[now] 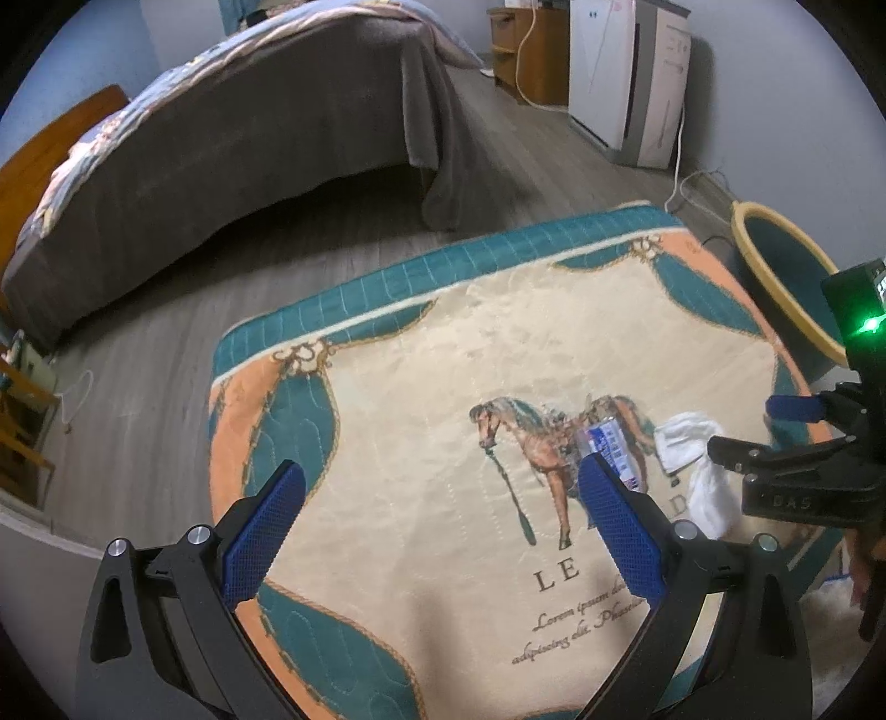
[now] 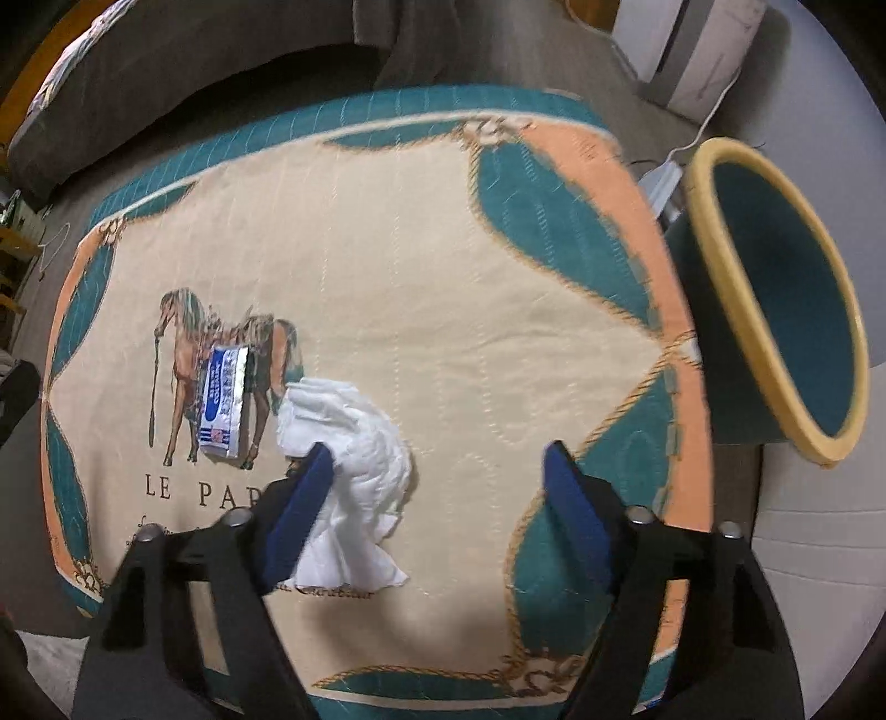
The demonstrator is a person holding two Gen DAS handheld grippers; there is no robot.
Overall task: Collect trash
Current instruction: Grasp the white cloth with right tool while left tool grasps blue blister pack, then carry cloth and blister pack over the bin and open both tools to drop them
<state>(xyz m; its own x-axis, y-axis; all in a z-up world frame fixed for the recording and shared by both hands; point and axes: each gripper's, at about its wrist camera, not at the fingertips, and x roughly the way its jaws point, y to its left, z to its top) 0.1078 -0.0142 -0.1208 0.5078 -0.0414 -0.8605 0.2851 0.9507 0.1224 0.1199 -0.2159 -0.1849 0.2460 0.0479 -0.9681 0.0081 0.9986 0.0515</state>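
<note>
A crumpled white tissue lies on the horse-print mat, next to a small blue and silver wrapper. My right gripper is open and hovers over the mat; its left finger overlaps the tissue's left edge. A teal bin with a yellow rim stands off the mat's right side. In the left wrist view, my left gripper is open above the mat, its right finger beside the wrapper. The tissue, the bin and the right gripper show at the right.
A bed with a grey cover stands beyond the mat across a strip of wood floor. A white appliance and a wooden cabinet stand by the far wall, with white cables on the floor near the bin.
</note>
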